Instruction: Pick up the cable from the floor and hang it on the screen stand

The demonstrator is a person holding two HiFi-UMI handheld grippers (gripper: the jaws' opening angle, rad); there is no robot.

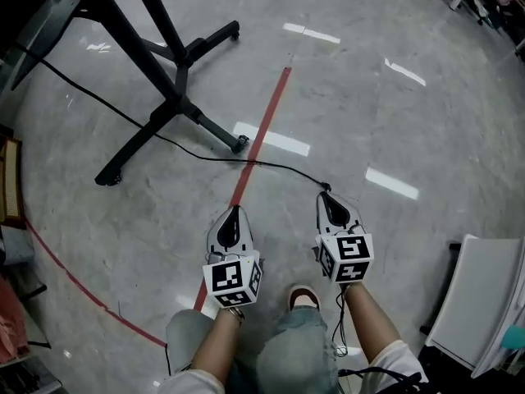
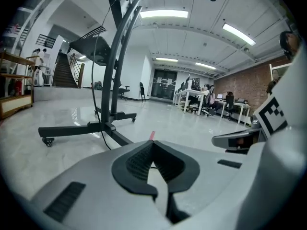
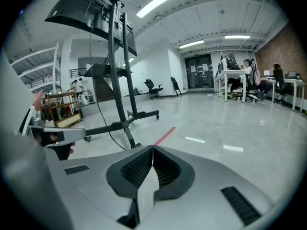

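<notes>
The left hand-held gripper (image 1: 234, 213), pale grey plastic with ribbed black pads (image 2: 139, 163), has its jaws together on nothing. So does the right hand-held gripper (image 1: 327, 199). Each carries a cube of black-and-white square markers. The thin black cable (image 1: 283, 167) lies on the glossy, speckled grey floor (image 1: 426, 121), its end just by the right tip. It crosses a red tape line (image 1: 264, 121) toward the black metal wheeled screen stand (image 1: 176, 80).

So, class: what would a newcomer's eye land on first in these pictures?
Probably the black screen stand, its wheeled legs spread across the upper left of the grey floor. Next, the thin black cable running past it over the red line to end just ahead of the right gripper, jaws shut like the left gripper.
</notes>
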